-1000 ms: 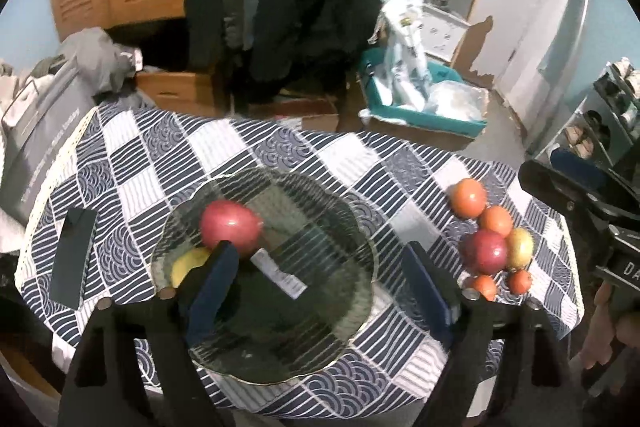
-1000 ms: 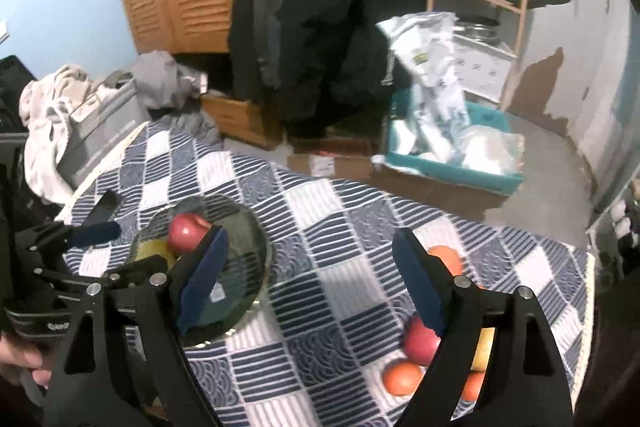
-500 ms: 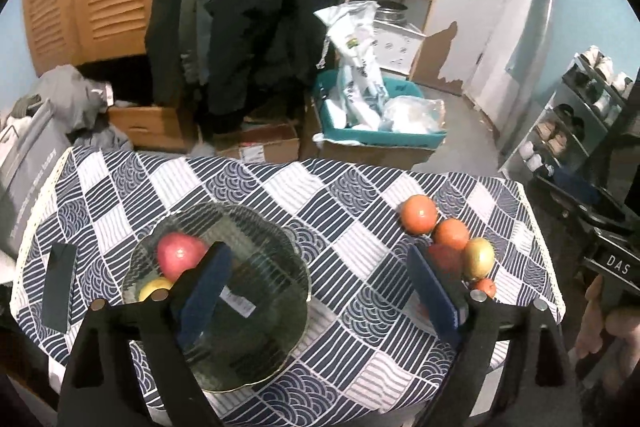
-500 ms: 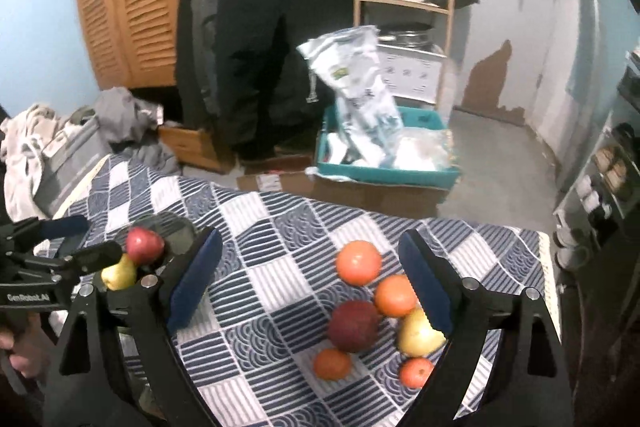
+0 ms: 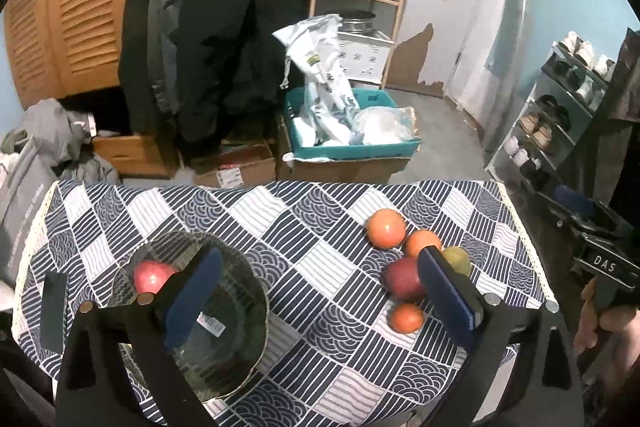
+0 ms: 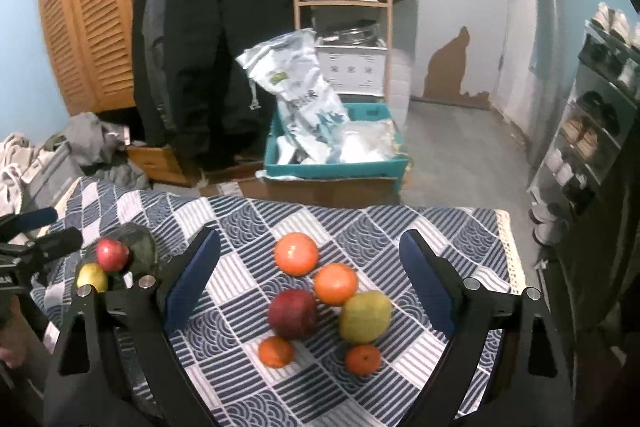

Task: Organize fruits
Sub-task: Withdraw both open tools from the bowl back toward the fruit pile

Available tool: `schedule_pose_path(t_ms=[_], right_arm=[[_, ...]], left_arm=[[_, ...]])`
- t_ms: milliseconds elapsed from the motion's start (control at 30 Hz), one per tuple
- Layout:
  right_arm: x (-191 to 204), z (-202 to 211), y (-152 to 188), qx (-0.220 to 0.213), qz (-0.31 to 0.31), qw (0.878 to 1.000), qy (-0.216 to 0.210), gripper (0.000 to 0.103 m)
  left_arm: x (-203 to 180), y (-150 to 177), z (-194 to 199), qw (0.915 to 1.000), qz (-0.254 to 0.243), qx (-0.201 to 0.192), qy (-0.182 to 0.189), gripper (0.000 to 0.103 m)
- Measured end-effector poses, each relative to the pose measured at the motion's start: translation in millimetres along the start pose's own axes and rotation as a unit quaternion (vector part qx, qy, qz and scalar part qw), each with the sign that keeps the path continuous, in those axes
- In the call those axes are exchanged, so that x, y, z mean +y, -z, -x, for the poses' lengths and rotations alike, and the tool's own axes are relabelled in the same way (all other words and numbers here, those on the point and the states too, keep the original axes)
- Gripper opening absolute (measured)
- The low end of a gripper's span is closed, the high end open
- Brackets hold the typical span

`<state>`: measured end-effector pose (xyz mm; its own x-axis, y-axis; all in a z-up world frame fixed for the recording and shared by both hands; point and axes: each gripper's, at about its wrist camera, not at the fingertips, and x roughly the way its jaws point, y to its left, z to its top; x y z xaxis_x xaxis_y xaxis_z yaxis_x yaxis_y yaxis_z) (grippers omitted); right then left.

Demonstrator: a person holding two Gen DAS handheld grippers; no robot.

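Holding both claws above the patterned surface [image 6: 248, 223], we keep the left claw [image 5: 320, 291] empty, its jaws opening wide, over the gap between the glass bowl [image 5: 240, 339] at the near left and the loose fruit on the right. Our right claw [image 6: 310, 279] stands wide and empty above that cluster: four oranges, a dark red apple [image 6: 293, 313] and a yellow-green one [image 6: 365, 315] touching. In the bowl sit a red apple [image 5: 152, 277] and a yellow fruit [image 6: 92, 277].

A lived-in home entryway; dark coats [image 6: 208, 39] hang beside the louvred wardrobe [image 6: 92, 11]; a shoe rack [image 5: 560, 115] stands right of it.
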<state>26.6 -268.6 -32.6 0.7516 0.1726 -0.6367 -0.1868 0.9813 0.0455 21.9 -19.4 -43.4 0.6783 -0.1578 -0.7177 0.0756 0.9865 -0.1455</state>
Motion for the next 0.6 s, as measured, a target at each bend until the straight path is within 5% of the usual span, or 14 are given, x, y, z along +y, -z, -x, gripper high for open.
schedule_pose_path(t_ms=[600], right_arm=[[-56.3,2.6,19.0,0.015,-0.034,0.999,0.030,0.090]], left_arm=[[-48.7,-2.6,-26.3,0.9988,-0.038,0.027,0.015,0.099]])
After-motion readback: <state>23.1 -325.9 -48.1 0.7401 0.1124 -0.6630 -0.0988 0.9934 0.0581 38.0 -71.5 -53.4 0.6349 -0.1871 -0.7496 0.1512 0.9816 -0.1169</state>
